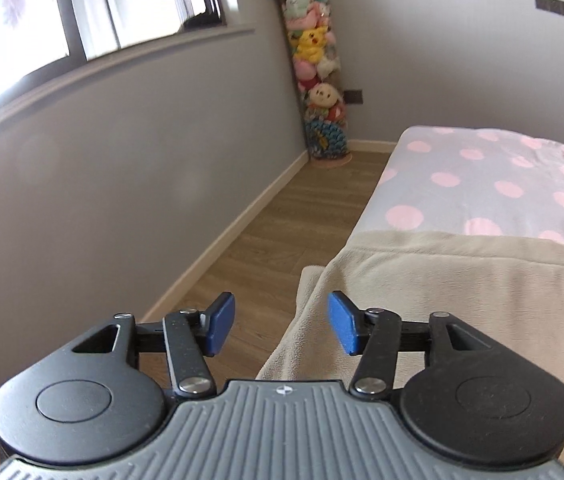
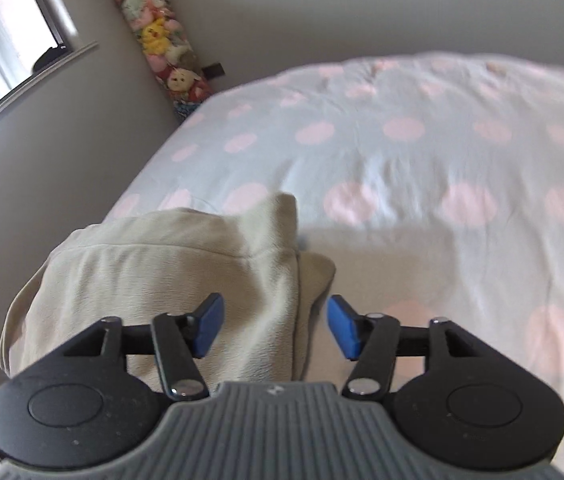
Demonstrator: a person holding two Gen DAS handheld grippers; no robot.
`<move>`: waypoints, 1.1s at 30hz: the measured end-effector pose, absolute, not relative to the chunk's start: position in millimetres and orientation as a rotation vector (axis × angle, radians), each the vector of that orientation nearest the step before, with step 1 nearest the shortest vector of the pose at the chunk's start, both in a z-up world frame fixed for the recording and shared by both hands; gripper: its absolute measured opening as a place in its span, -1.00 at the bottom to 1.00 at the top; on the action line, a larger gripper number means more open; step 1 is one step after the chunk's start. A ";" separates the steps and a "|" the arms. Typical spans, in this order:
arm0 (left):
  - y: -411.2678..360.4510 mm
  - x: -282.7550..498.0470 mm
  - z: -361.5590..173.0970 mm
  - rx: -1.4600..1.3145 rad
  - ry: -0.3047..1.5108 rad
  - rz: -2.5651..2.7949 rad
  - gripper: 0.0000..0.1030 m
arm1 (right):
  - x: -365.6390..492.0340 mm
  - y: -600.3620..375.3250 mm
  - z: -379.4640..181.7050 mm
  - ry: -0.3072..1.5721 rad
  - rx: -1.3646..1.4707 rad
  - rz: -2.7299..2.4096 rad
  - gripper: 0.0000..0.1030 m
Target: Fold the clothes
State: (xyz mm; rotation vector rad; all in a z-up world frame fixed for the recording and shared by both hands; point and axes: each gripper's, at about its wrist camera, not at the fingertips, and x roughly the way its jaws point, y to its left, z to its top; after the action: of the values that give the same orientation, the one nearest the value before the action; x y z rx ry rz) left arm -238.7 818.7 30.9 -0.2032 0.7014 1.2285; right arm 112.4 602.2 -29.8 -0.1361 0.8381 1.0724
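You work over a bed [image 2: 422, 152] covered in a pale sheet with pink polka dots. A beige garment [image 2: 169, 280] lies bunched at its near left corner, one edge draping over the side toward the wooden floor [image 1: 282, 220].

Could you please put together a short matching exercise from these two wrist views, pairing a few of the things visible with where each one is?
Things:
1. beige garment
2. tall tube of plush toys
3. window
4. wooden floor

Places:
A. standing in the room corner
B. between the wall and the bed
C. lying at the near edge of the polka-dot bedspread
D. high on the left wall

Pairs: 1-C, 2-A, 3-D, 4-B
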 end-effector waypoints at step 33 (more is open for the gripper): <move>483.5 -243.3 57.0 -0.265 0.482 1.276 0.55 | -101.8 383.7 43.4 0.505 -0.145 1.147 0.81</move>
State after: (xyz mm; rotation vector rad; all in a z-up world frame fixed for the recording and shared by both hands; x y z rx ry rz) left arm -243.3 483.5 57.0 -0.2654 0.4818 1.2760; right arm -101.8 383.7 43.4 -0.1452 0.5052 1.1467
